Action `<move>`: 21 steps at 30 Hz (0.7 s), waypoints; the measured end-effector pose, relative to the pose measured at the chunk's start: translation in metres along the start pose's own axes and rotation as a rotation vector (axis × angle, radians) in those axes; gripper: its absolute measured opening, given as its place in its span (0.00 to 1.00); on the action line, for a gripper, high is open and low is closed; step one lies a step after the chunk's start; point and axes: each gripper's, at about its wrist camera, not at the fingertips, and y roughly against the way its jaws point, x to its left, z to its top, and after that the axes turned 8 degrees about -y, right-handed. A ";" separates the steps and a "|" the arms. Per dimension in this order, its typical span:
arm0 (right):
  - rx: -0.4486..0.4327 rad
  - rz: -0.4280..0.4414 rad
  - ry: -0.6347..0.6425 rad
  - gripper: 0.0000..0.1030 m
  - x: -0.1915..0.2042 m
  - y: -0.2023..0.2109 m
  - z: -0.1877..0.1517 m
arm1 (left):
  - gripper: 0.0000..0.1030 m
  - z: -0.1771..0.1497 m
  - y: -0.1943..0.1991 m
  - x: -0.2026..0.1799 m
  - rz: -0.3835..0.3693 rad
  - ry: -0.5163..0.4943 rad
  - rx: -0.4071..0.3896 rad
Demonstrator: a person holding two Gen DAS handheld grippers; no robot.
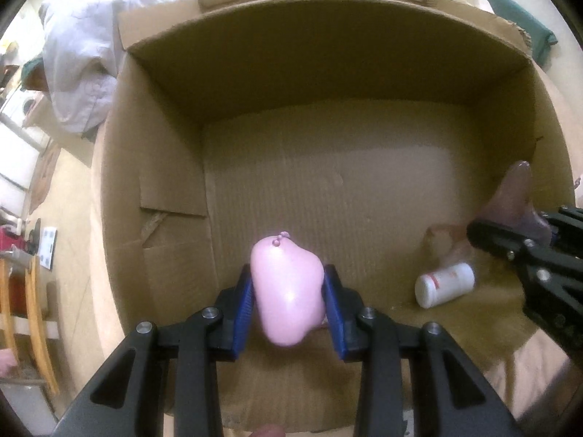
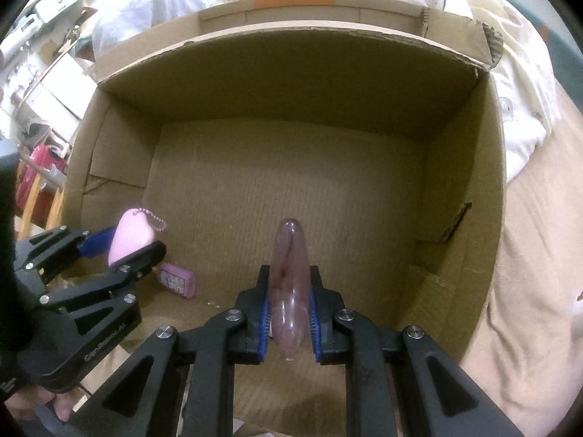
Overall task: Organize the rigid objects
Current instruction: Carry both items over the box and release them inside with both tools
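Gripping pink keychain [image 1: 288, 291] in left gripper [image 1: 288, 304], right gripper [image 2: 289, 313] clamped on clear purple case [image 2: 289, 284], both over cardboard box [image 1: 291, 65]

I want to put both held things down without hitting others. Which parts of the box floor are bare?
The cardboard box floor is bare across its middle and toward the far wall, also the far right corner. The near edge is crowded: the white bottle lies near the right gripper, and the small pink case lies under the left gripper.
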 end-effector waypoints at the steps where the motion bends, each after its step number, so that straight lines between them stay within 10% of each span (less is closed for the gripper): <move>1: -0.003 0.001 0.000 0.19 0.000 0.000 0.000 | 0.32 0.000 -0.001 -0.001 0.002 0.000 0.002; 14: -0.058 -0.002 0.006 0.20 -0.010 0.012 -0.005 | 0.34 -0.007 -0.010 0.010 0.006 -0.009 0.006; 17: -0.079 0.024 -0.007 0.39 -0.012 0.018 -0.003 | 0.43 -0.007 -0.006 0.011 -0.029 -0.011 -0.008; 18: -0.089 0.039 -0.013 0.58 -0.013 0.021 -0.002 | 0.54 -0.005 -0.004 0.012 -0.032 -0.018 -0.010; 21: -0.125 0.094 -0.024 0.72 -0.014 0.029 0.000 | 0.84 -0.005 0.005 0.009 -0.025 -0.047 -0.043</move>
